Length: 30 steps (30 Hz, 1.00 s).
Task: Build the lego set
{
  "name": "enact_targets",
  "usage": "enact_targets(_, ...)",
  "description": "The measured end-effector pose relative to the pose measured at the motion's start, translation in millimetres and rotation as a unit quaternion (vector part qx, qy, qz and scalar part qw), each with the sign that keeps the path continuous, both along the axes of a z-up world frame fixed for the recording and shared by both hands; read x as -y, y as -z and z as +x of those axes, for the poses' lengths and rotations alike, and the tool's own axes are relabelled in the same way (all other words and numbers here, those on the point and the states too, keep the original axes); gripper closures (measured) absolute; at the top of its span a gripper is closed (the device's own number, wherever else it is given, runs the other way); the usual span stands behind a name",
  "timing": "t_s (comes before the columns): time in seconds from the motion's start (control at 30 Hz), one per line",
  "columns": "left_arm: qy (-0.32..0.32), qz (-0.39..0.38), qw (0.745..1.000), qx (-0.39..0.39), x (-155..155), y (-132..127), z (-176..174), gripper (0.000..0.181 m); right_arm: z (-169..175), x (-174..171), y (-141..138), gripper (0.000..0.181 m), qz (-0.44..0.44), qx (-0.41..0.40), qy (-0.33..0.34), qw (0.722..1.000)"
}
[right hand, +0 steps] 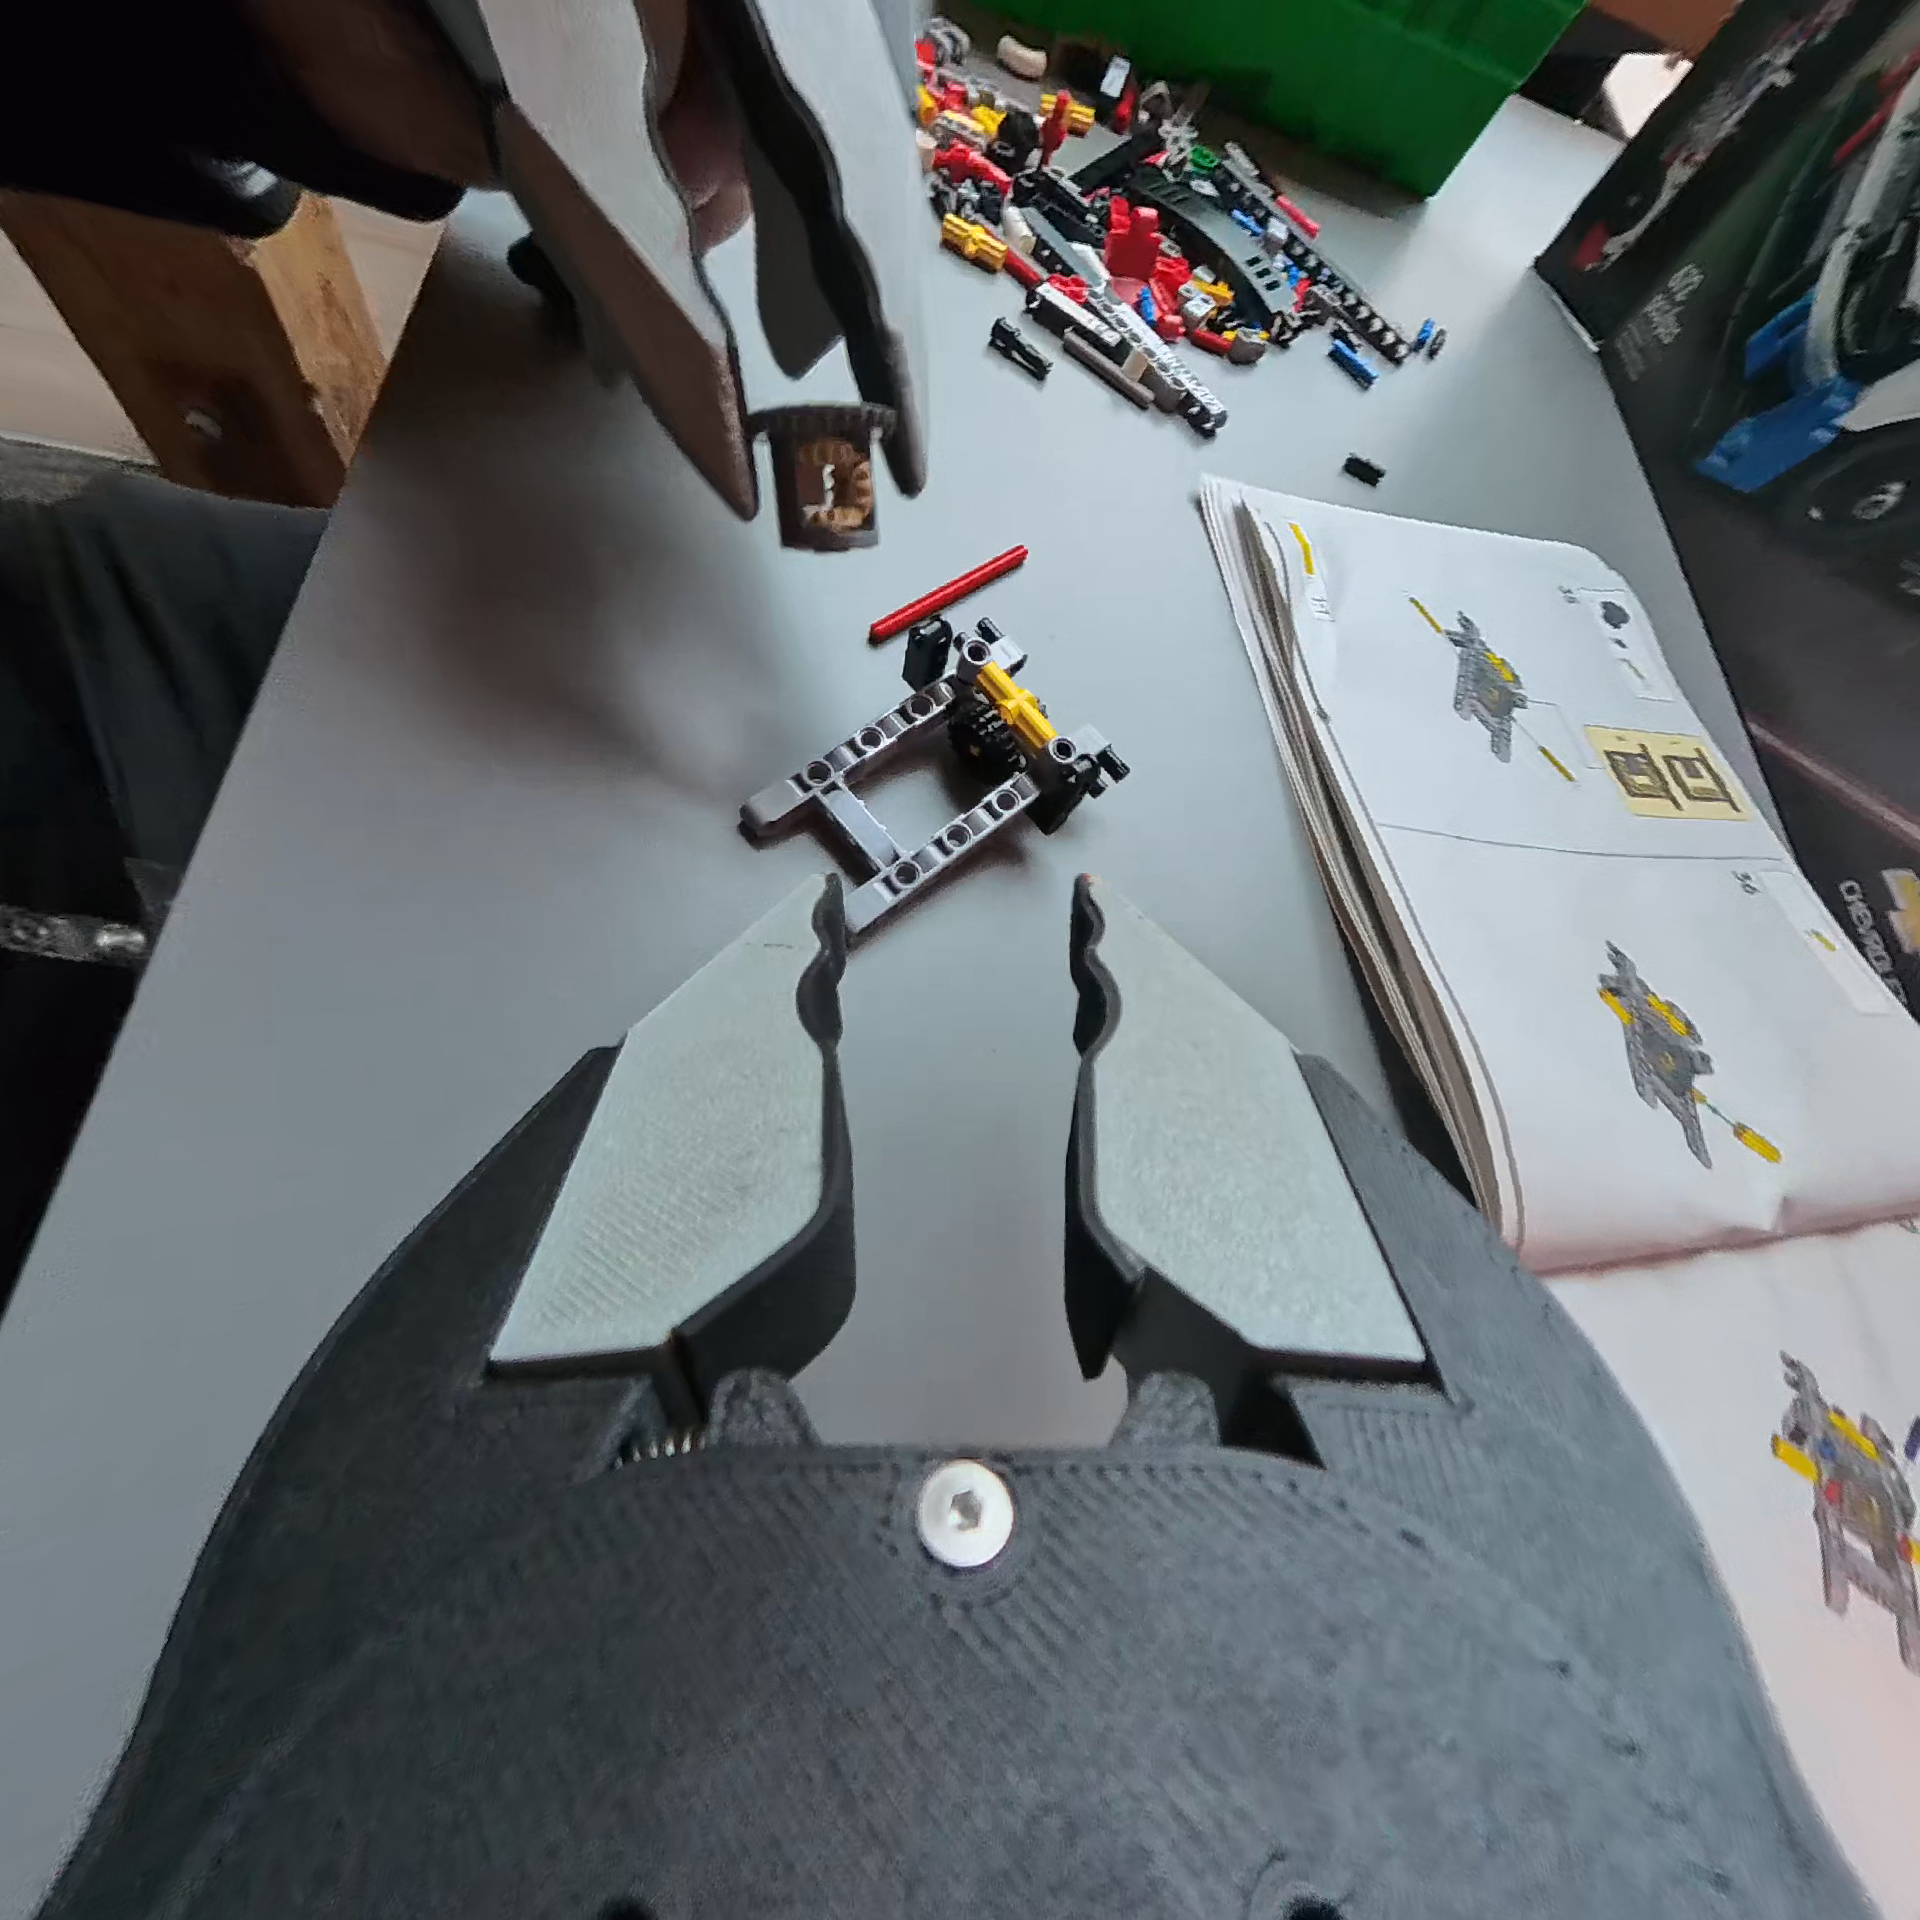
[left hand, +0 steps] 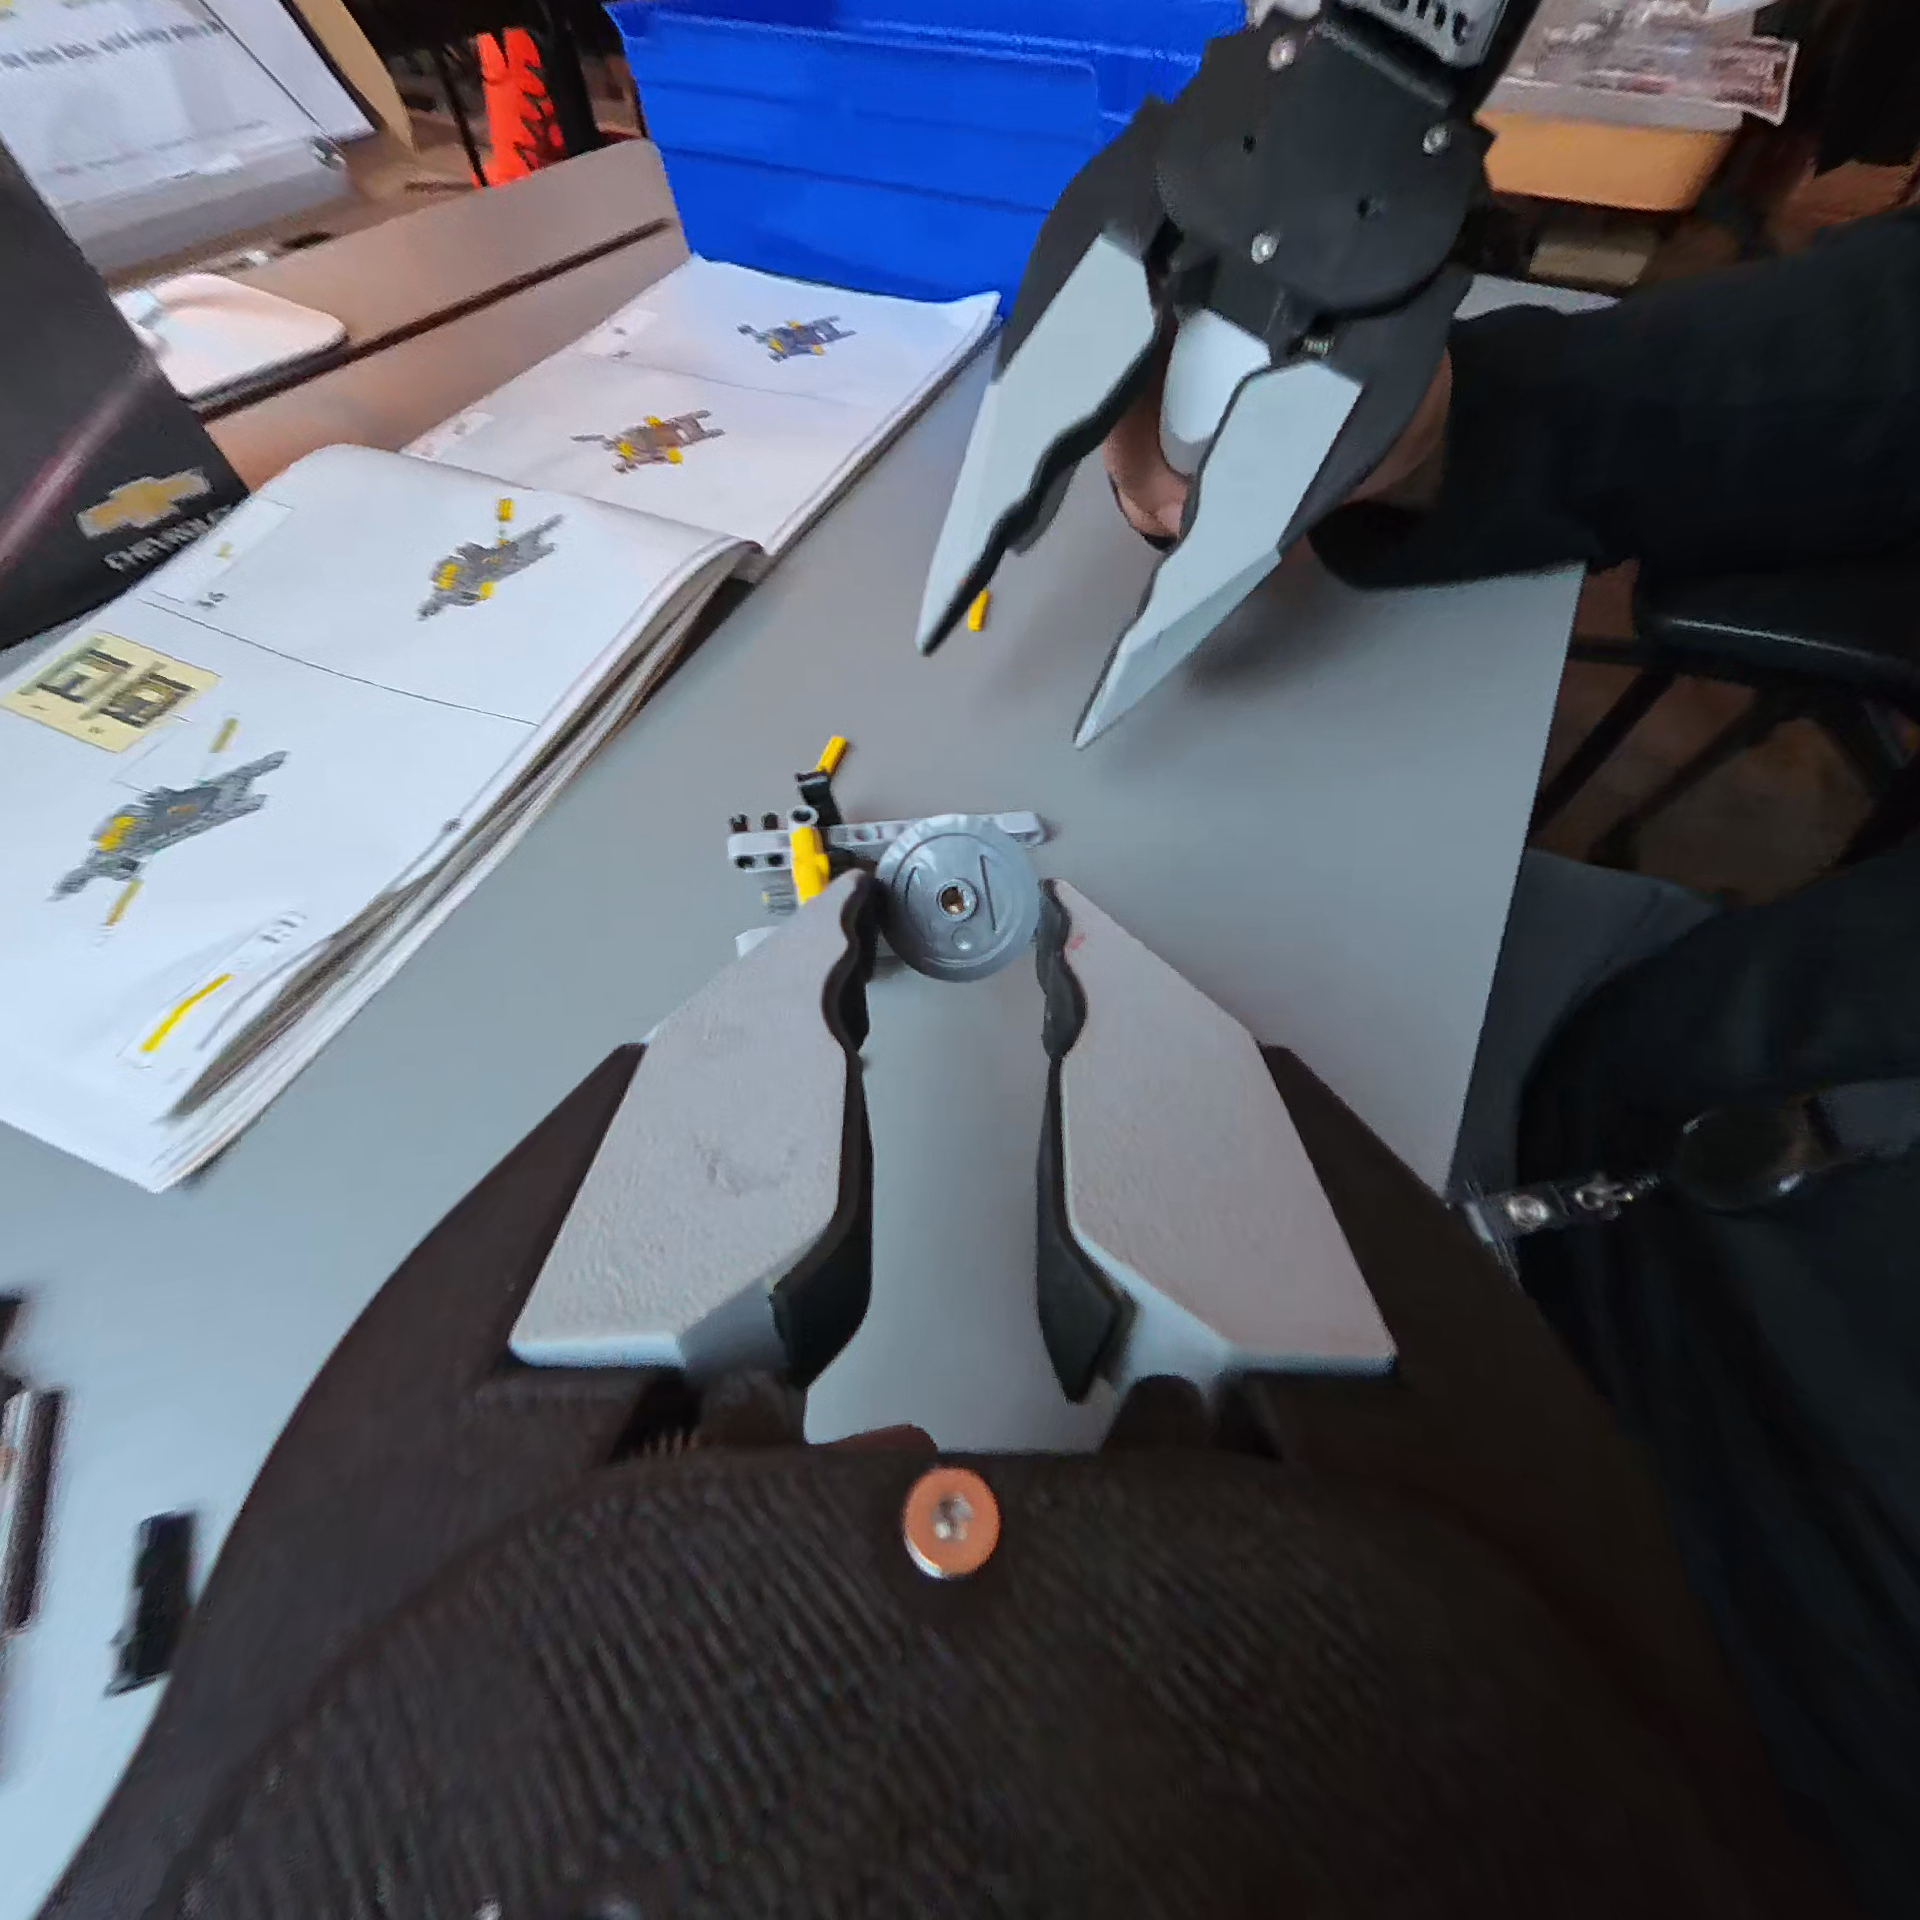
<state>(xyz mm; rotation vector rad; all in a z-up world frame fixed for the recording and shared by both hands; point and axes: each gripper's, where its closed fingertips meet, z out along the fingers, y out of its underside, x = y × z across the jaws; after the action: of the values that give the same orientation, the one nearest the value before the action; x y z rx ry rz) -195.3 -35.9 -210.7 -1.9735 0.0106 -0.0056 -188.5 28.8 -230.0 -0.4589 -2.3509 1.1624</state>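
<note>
My left gripper is shut on a round grey differential housing and holds it above the grey table. In the right wrist view the left gripper hangs at the top with the housing, tan gears showing inside it. The partly built grey frame with a yellow and black gear section lies on the table just beyond the housing. A red axle lies behind the frame. My right gripper is open and empty, hovering close in front of the frame.
The open instruction booklet lies beside the frame. A pile of loose parts sits in front of a green bin. The set's box and a blue bin stand at the table's edges. A small yellow pin lies loose. Spacing between my two grippers at the tips: around 8 cm.
</note>
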Motion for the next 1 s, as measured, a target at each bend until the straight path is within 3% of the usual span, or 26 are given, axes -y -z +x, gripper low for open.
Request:
enact_targets(0.33,-0.008,0.004,1.000,-0.018,1,-1,-17,0.154,-21,11,-1,0.148,-0.030,-0.009,-0.048,0.998)
enact_targets(0.43,-0.022,0.035,0.999,0.002,-3,-10,-28,0.153,-22,13,3,0.146,-0.036,0.016,-0.060,0.997)
enact_targets(0.53,-0.024,0.060,0.998,-0.002,-10,-17,-31,0.154,-29,14,-7,0.155,-0.037,-0.012,-0.057,0.998)
enact_targets(0.6,-0.012,0.037,0.999,-0.015,-15,-11,-28,0.154,-33,18,-19,0.161,-0.057,-0.017,-0.051,0.997)
enact_targets(0.73,0.006,0.007,1.000,-0.018,-26,-4,-18,0.154,-21,34,-42,0.152,-0.090,-0.013,-0.079,0.993)
enact_targets(0.87,0.045,-0.030,0.998,-0.015,-33,7,-4,0.154,-7,41,-45,0.169,-0.032,-0.032,-0.101,0.994)
enact_targets(0.93,0.069,-0.047,0.996,-0.023,-35,14,3,0.154,-10,38,-40,0.164,-0.004,-0.006,-0.077,0.997)
enact_targets(1.0,0.139,-0.068,0.988,-0.010,-33,20,20,0.153,-6,34,-39,0.158,0.020,-0.016,-0.078,0.997)
